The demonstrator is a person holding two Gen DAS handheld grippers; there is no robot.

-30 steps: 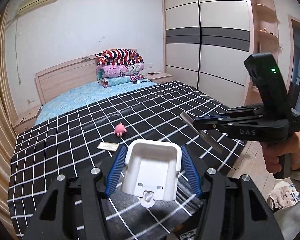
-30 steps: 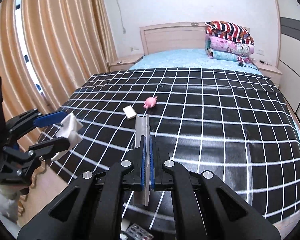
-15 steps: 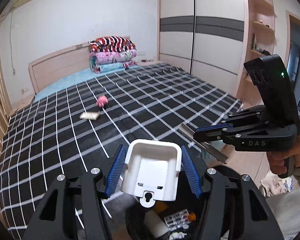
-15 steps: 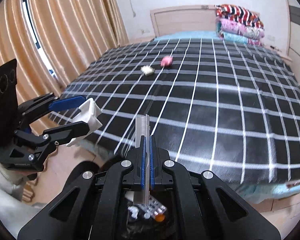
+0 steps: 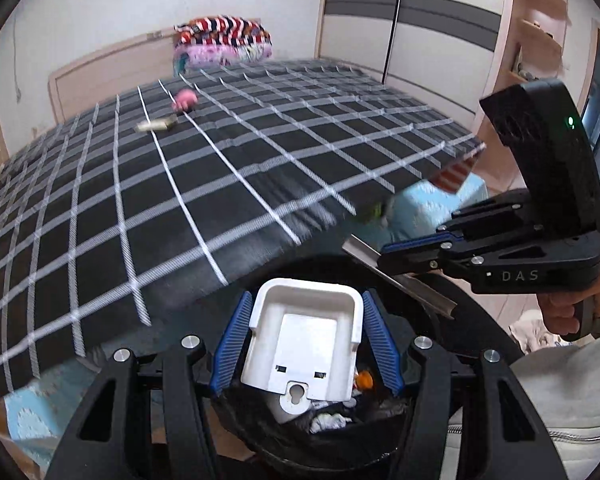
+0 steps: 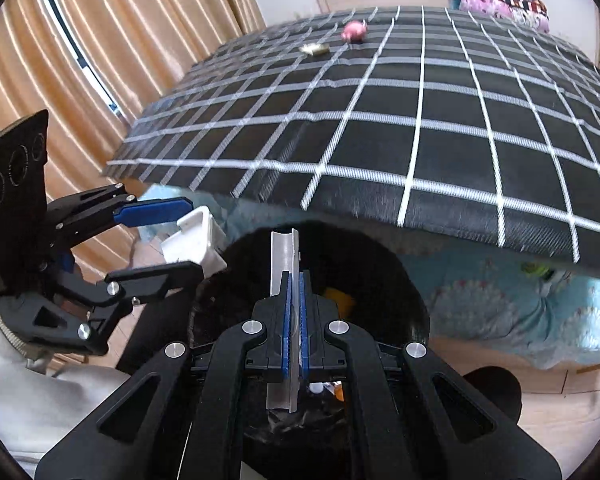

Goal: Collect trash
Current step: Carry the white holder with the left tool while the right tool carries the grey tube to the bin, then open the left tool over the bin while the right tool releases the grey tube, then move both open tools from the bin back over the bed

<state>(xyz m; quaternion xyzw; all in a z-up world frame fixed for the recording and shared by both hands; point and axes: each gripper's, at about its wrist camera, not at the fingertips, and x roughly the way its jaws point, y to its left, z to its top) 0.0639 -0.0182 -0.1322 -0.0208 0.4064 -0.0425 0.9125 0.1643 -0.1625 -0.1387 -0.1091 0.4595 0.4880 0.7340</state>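
Gripping a white plastic bracket [image 5: 304, 340] between its blue pads, the left gripper [image 5: 306, 344] hangs over the black-lined trash bin [image 5: 340, 436] at the foot of the bed [image 5: 220, 184]. Beside it, the right gripper [image 6: 295, 312] is clamped tight on a thin grey strip [image 6: 283, 252], also above the bin. A pink toy [image 6: 354, 31] and a flat wrapper [image 6: 315, 49] lie far up the checked cover, just beside each other.
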